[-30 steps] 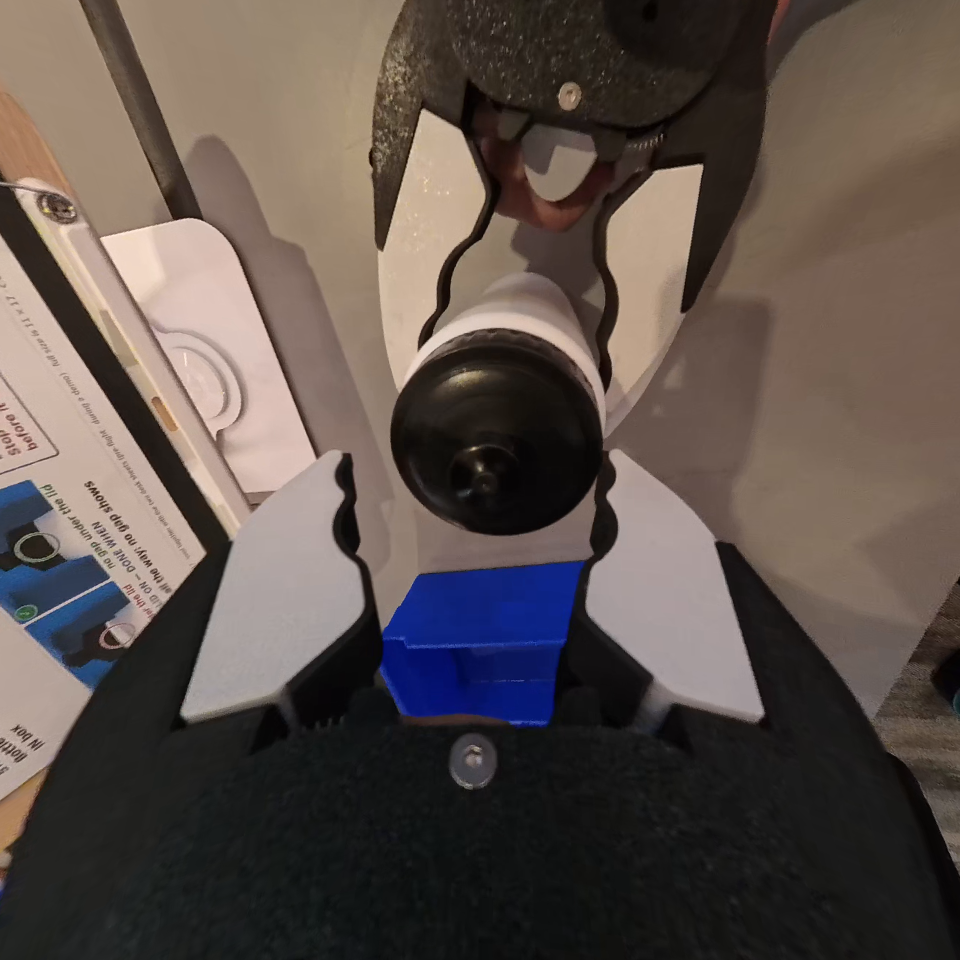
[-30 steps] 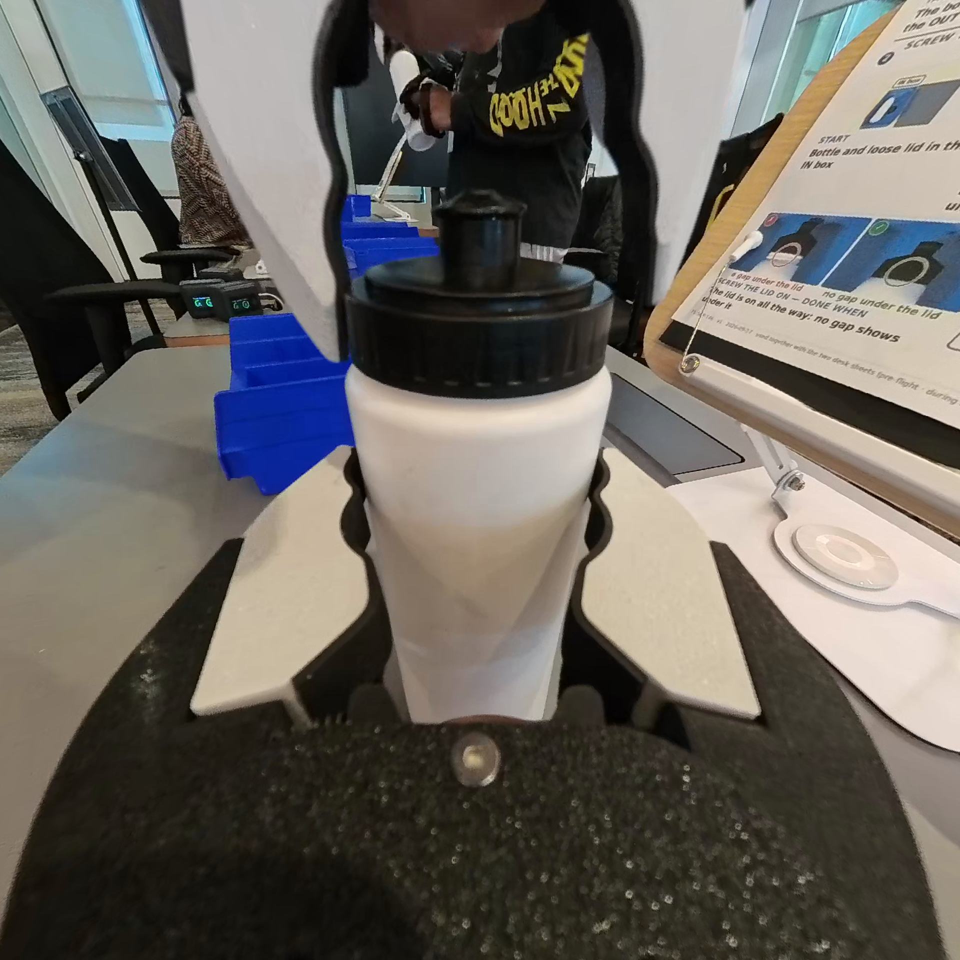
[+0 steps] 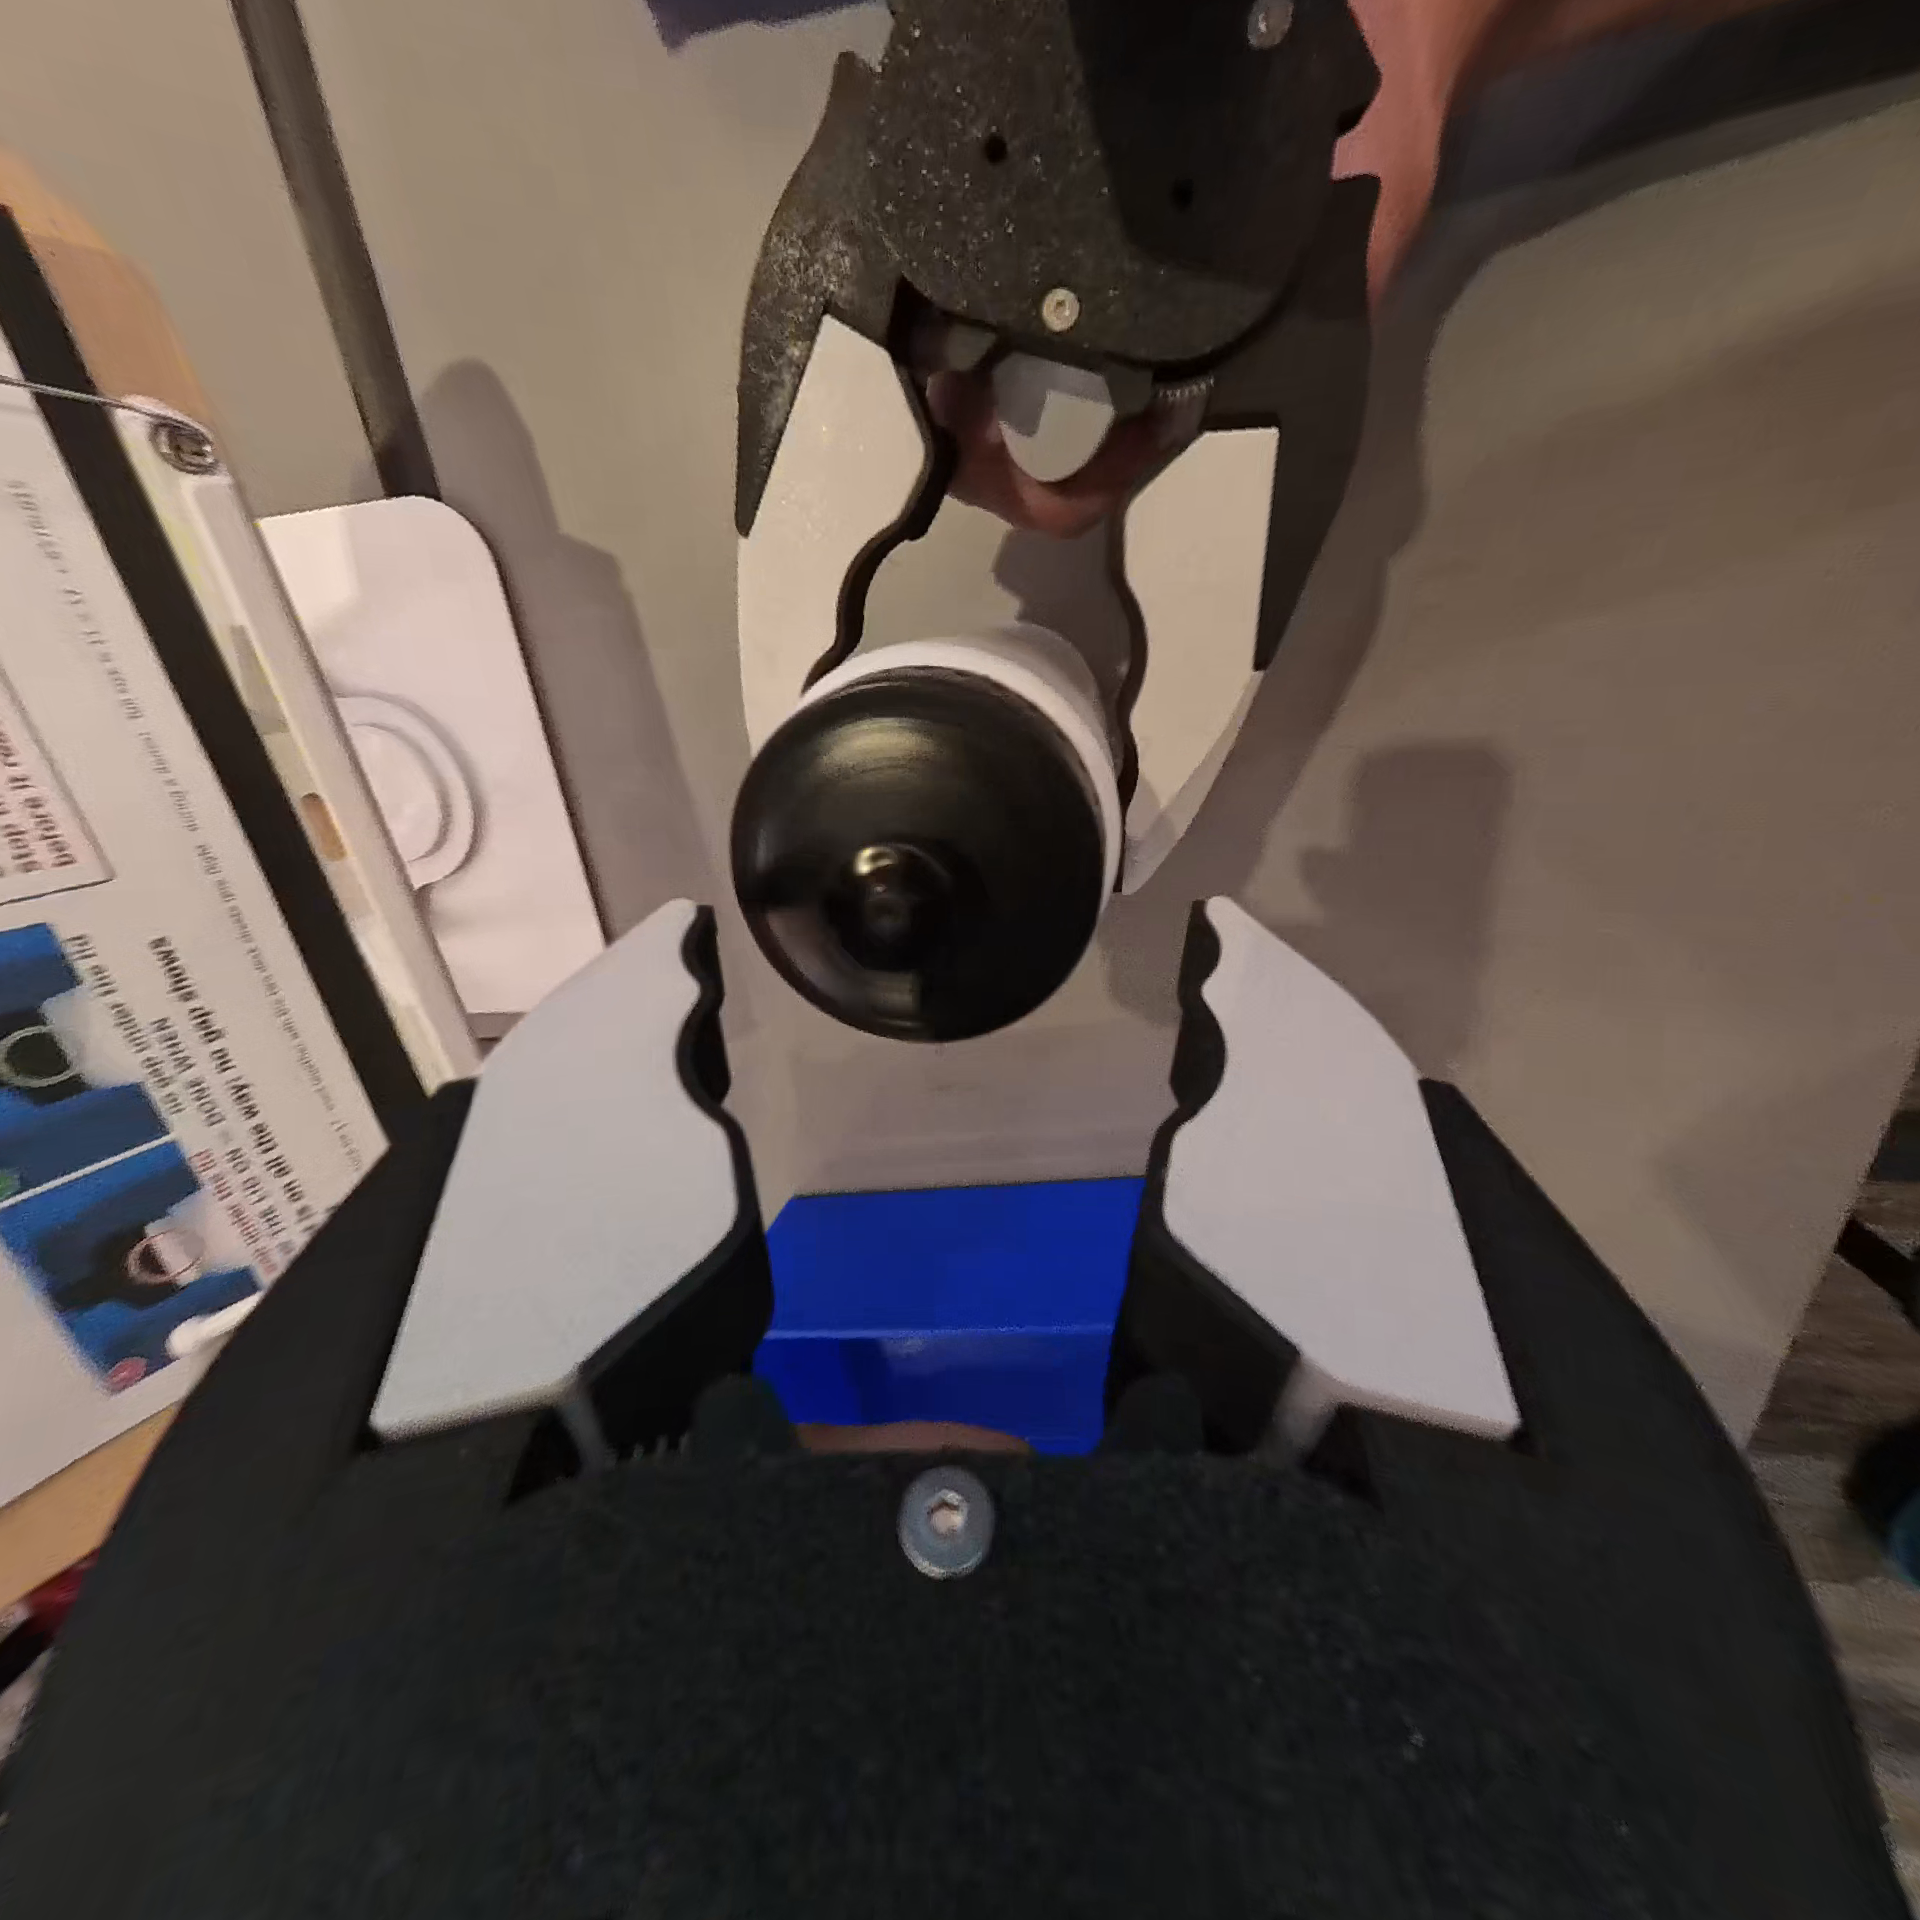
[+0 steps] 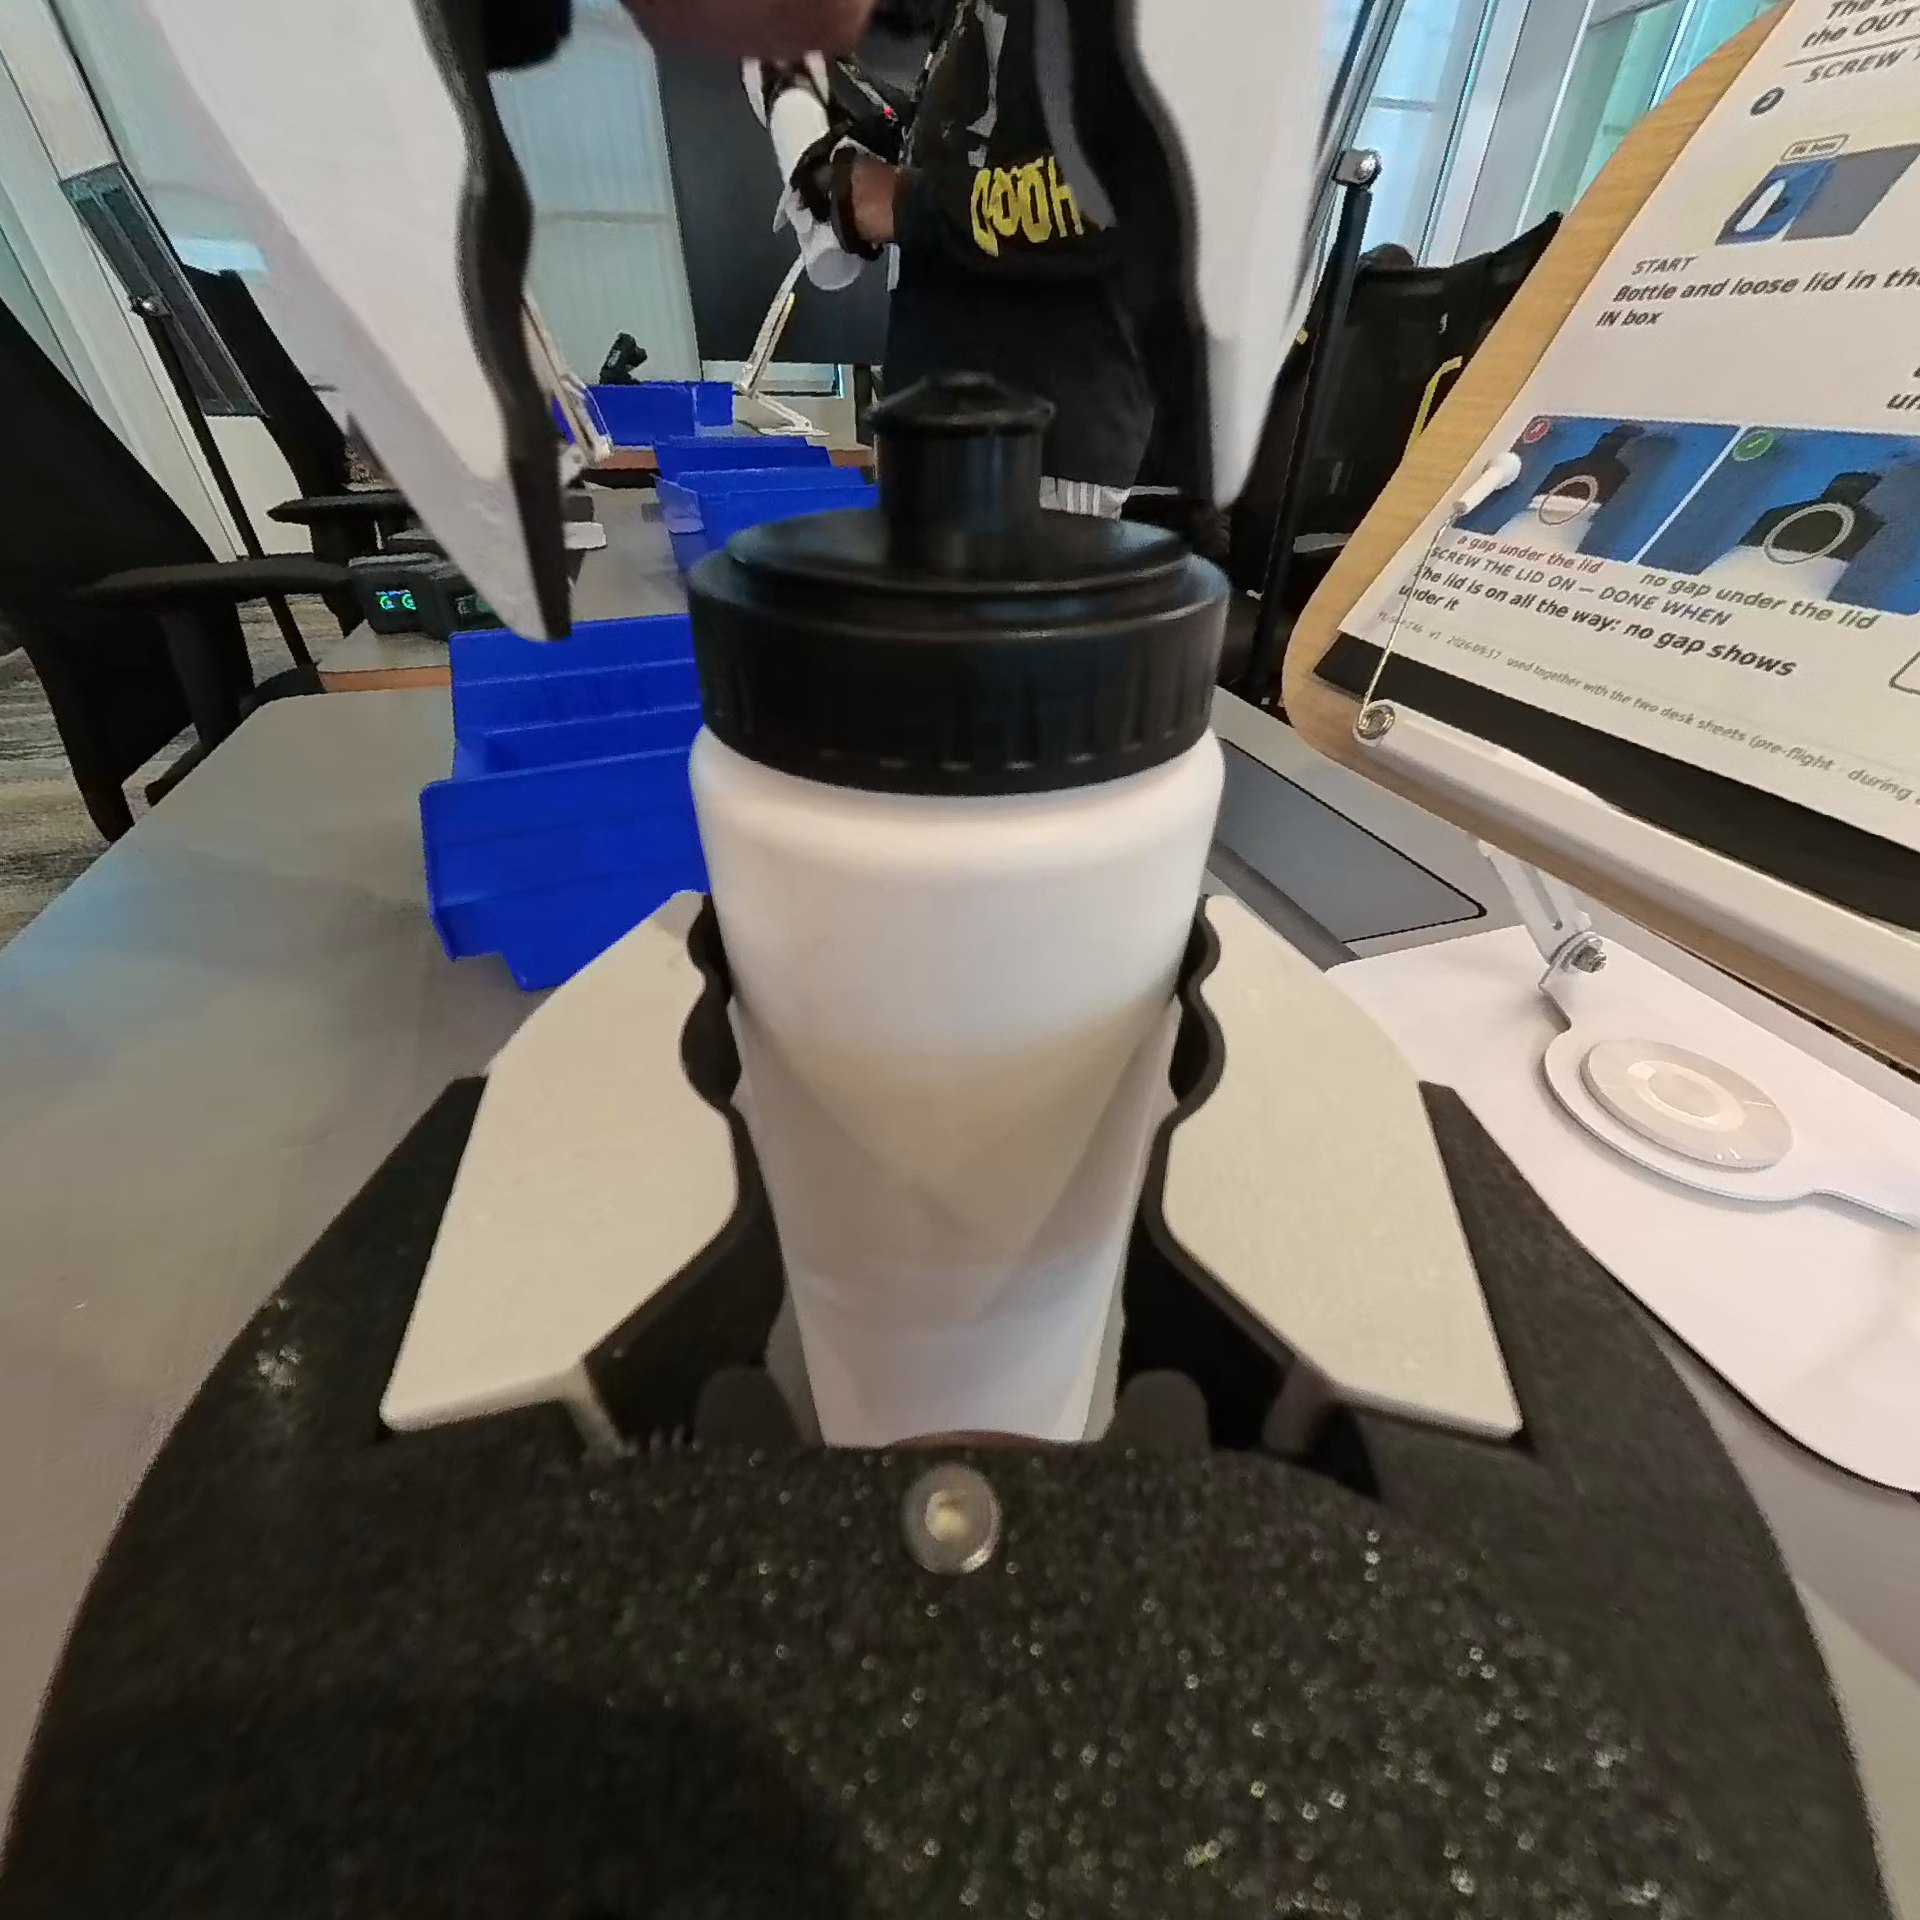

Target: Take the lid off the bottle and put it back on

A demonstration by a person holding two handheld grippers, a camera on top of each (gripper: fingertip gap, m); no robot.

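Grey desk (image 4: 187, 1039) with blue bins (image 4: 561, 821) behind: we clamp the white bottle (image 4: 956, 987) upright in our right gripper (image 4: 951, 997), steadying it while our left gripper (image 3: 951, 977) hangs wide open, empty, over the black lid (image 4: 956, 665), still on.

Each tool (image 3: 945, 997) has pale grey fingers (image 3: 582, 1174) with wavy black pads, a grainy black body and a silver screw (image 3: 943, 1524).

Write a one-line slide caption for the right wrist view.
Right gripper clamps a white plastic bottle with its black ribbed lid on, blue bins behind.
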